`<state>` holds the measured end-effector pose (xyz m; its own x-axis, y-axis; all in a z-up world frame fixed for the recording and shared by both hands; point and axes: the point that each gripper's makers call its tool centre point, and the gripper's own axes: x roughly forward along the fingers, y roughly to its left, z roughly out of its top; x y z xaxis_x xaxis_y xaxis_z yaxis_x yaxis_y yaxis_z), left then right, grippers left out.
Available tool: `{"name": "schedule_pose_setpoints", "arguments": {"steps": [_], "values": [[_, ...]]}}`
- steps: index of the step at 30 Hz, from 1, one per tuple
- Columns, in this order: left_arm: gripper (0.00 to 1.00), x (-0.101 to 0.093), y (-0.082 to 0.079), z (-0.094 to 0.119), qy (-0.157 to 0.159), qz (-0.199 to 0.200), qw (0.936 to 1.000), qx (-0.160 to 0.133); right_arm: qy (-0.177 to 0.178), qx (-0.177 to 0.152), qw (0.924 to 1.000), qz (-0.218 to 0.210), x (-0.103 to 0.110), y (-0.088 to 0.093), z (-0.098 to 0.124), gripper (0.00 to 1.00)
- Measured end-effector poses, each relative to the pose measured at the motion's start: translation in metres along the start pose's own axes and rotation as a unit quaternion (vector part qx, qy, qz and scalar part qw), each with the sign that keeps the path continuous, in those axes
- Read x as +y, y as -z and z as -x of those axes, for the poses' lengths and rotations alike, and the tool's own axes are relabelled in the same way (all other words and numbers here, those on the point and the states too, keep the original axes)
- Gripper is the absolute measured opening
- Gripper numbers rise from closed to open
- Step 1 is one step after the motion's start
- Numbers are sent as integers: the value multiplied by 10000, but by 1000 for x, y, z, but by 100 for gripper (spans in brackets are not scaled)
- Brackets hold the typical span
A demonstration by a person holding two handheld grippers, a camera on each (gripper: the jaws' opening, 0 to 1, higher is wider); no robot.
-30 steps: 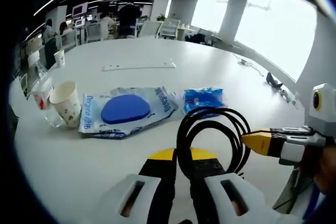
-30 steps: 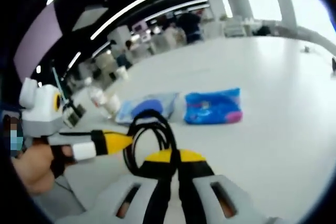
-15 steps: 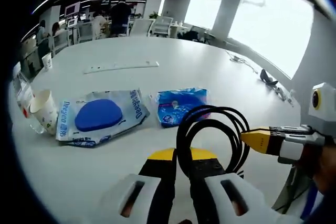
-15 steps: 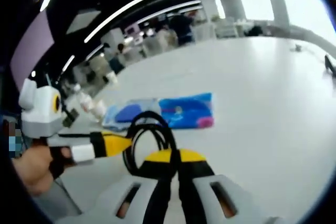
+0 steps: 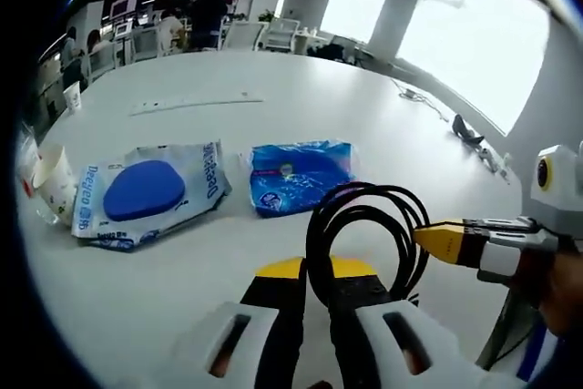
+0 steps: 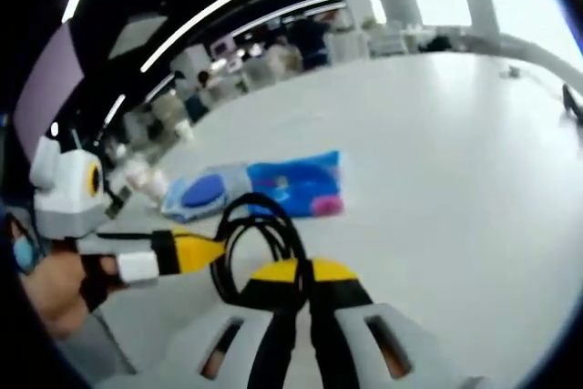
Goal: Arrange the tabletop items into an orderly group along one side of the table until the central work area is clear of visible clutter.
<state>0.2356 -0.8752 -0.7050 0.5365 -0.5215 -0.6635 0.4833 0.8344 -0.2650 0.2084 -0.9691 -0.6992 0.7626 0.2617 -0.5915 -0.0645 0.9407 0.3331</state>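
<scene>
L gripper [image 5: 314, 272] right at the lens in the left gripper view – jaws pinched tight on a coiled black cable [image 5: 364, 234], loop standing up just past the yellow tips. R gripper [image 5: 430, 239] comes in from the right edge, its yellow tip touching the coil's right side, a hand [image 5: 563, 289] behind it. Flip to the right gripper view: R gripper [image 6: 305, 272] also closed down on the cable [image 6: 260, 243], jaws together w/ the black strands clamped between them, and the L gripper [image 6: 214, 250] pokes in from the left, tip against the loop, held by a hand [image 6: 55, 289]. So both tongs have the same coil, lifted above the white table [image 5: 383, 134]. Beyond the loop – a blue packet [image 5: 299, 172] lying flat, and beside it, apart by a small gap, a clear bag w/ a blue oval pad inside [image 5: 150, 193]. Further to the left edge, a paper cup [image 5: 53, 179] upright, something clear next to it, can't tell what. Mid-table a long flat white strip [image 5: 196, 102]. Far side: a dark object [image 5: 465, 129] near the table edge, another cup [image 5: 71, 96], chairs and people at desks, big bright windows.
</scene>
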Motion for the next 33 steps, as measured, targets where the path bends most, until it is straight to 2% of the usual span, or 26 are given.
{"name": "schedule_pose_setpoints", "arguments": {"steps": [13,21,24,33], "values": [[7,4,6,-18,-106,256,9994,194,-133,156,9998,-63,-14,1,-18,0],[7,6,12,-24,-134,253,9990,335,-178,338,9992,-78,-18,6,-27,0],[7,6,18,-27,-122,251,9986,443,-181,499,9985,-128,-20,13,-30,0],[7,7,17,-29,-98,214,9987,446,-176,530,9983,-172,-22,16,-34,0]]}}
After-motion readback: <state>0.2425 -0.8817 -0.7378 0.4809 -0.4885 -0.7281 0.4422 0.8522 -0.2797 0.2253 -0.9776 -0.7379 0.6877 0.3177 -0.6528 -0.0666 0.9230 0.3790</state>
